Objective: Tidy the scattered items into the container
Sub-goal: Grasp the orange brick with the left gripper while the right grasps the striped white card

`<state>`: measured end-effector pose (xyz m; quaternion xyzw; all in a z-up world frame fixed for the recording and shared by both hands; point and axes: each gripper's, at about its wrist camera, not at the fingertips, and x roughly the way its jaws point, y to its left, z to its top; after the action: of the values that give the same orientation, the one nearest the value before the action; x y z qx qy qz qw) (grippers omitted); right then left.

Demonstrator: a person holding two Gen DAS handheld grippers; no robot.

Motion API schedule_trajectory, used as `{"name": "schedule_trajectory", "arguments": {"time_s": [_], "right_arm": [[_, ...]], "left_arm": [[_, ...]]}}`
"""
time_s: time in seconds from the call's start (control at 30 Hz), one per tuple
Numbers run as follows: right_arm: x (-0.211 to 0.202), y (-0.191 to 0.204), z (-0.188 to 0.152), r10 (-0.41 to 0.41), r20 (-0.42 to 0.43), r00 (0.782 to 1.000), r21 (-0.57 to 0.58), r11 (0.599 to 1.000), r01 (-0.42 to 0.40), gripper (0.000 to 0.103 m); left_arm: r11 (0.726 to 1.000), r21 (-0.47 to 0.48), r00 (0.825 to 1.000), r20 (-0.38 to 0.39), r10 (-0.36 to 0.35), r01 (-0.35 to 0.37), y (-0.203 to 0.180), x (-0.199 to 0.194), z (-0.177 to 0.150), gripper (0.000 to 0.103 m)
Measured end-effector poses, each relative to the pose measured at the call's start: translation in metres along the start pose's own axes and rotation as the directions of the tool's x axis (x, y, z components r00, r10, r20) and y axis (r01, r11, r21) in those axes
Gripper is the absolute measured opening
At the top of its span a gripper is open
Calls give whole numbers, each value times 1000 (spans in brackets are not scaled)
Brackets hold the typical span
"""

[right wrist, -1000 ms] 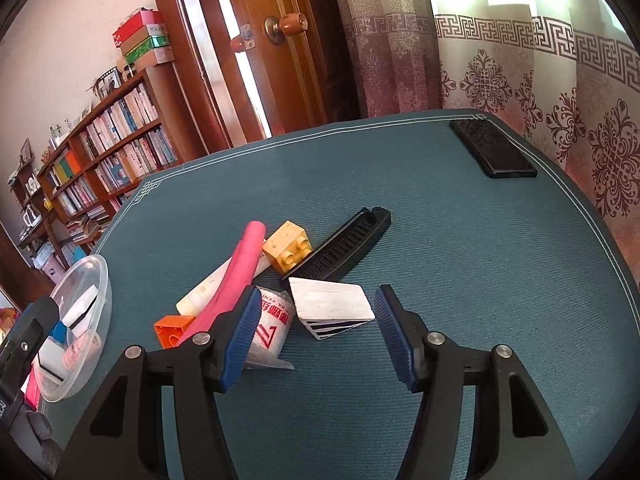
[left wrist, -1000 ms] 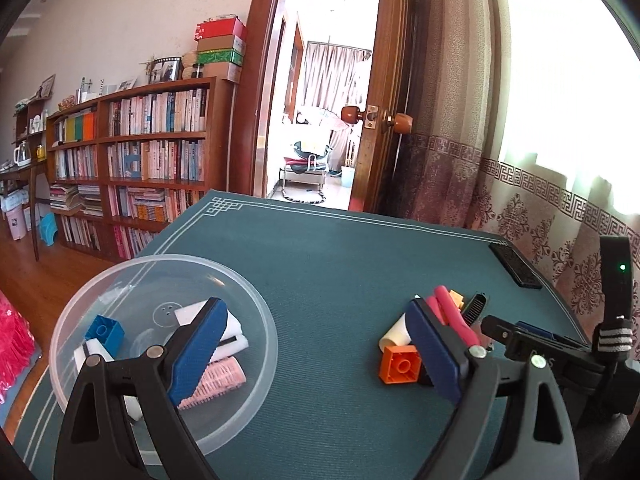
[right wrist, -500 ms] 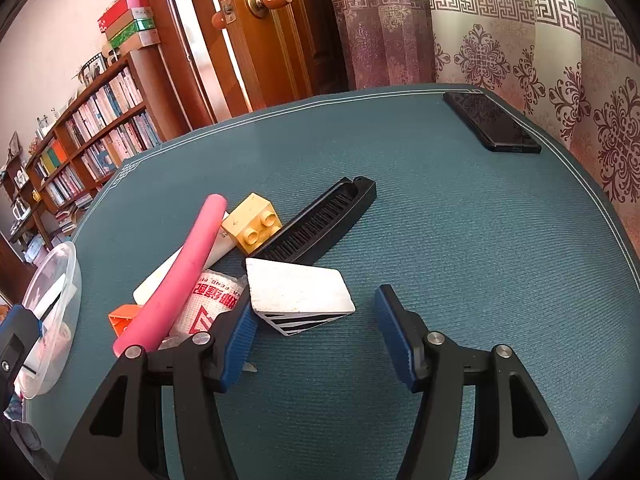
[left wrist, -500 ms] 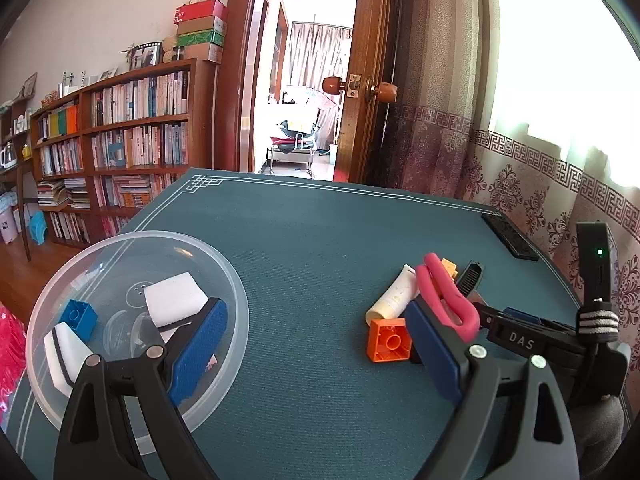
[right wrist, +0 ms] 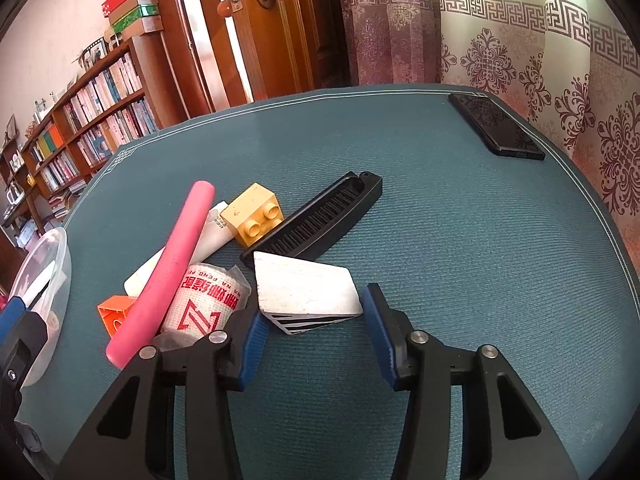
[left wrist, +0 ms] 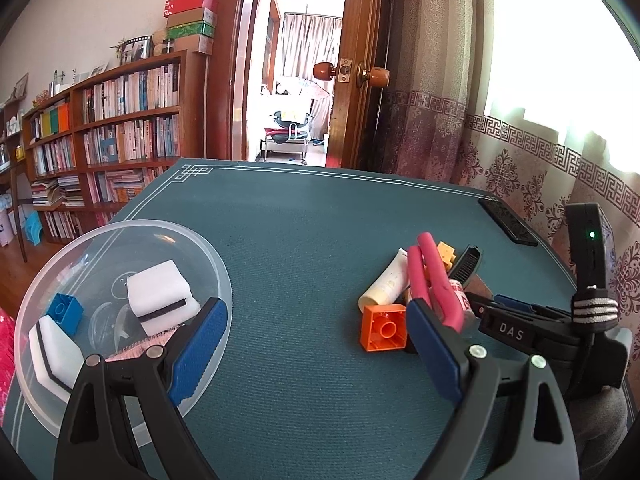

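Note:
A clear plastic bowl at the table's left holds white sponges, a blue brick and a pink comb. My left gripper hangs open between the bowl and the pile, holding nothing. The pile has an orange brick, a pink foam roller, a white tube, a yellow brick, a black comb, a wrapped roll and a white wedge sponge. My right gripper is open, its blue pads on either side of the wedge sponge, apart from it.
A black phone lies near the table's far right edge by the curtain. Bare green tablecloth stretches behind and between bowl and pile. A bookshelf and an open wooden door stand beyond the table.
My right gripper has advanced toward the wedge sponge, which now sits between its pads. My left gripper drew back and rightward from the bowl, showing more of the sponges inside.

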<state>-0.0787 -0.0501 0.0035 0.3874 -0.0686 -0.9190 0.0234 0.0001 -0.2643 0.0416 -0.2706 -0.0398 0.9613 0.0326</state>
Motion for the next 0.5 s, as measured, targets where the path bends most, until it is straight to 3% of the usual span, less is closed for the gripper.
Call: {"name": "schedule_trajectory", "arguments": {"time_s": [0.23, 0.5], "right_arm": [[-4, -13, 1, -69, 2, 998, 34, 997, 69, 50], [-4, -29, 3, -75, -4, 997, 74, 994, 75, 50]], "left_arm": [[999, 32, 1000, -15, -1, 1, -8, 7, -5, 93], [990, 141, 1000, 3, 24, -25, -33, 10, -8, 93]]}}
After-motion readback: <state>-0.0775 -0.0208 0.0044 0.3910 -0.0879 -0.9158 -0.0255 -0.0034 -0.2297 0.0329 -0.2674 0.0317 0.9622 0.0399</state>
